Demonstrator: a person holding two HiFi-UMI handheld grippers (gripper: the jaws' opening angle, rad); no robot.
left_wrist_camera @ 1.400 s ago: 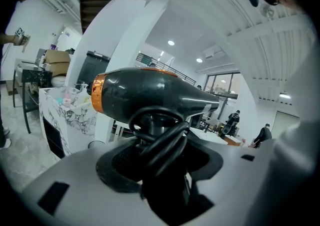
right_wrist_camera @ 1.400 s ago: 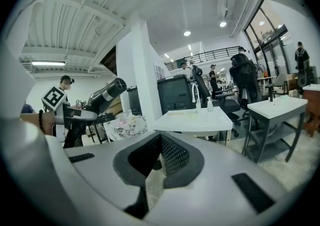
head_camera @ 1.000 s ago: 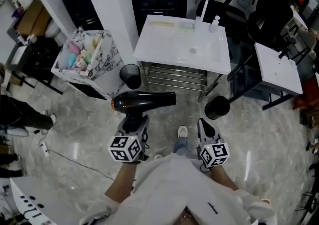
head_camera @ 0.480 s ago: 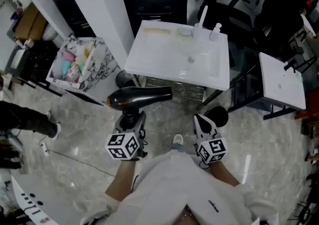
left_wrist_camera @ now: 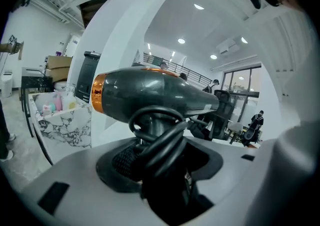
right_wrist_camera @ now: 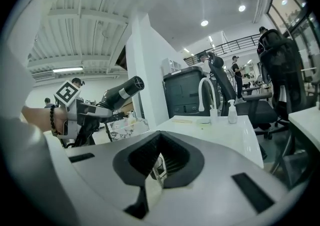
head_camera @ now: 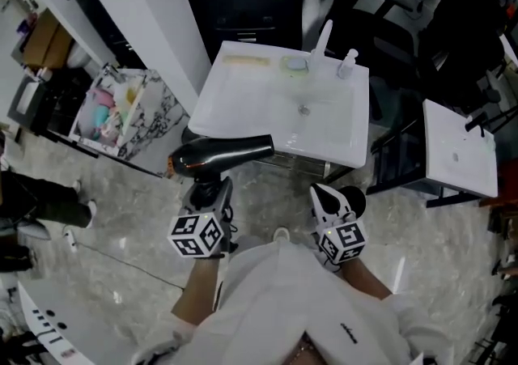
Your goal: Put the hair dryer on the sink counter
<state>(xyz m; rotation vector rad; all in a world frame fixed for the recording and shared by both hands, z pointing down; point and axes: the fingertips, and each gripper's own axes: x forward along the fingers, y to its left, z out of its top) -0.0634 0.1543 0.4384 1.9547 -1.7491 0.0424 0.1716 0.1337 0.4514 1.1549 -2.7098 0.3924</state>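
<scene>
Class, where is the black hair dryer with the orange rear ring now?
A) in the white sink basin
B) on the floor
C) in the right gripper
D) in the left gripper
D: the jaws of the left gripper clamp the handle of the black hair dryer with the orange rear ring.

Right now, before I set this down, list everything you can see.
hair dryer: one, black with orange ring, in front of the counter
sink counter: one, white, ahead
faucet: one, white, back of counter
pump bottle: one, white, right of faucet
marble bin: one, white-grey, left of counter
black bin: one, on the floor by the right tool
side table: one, white, far right
left tool: one, grey, gripping the dryer's handle
right tool: one, grey, empty
</scene>
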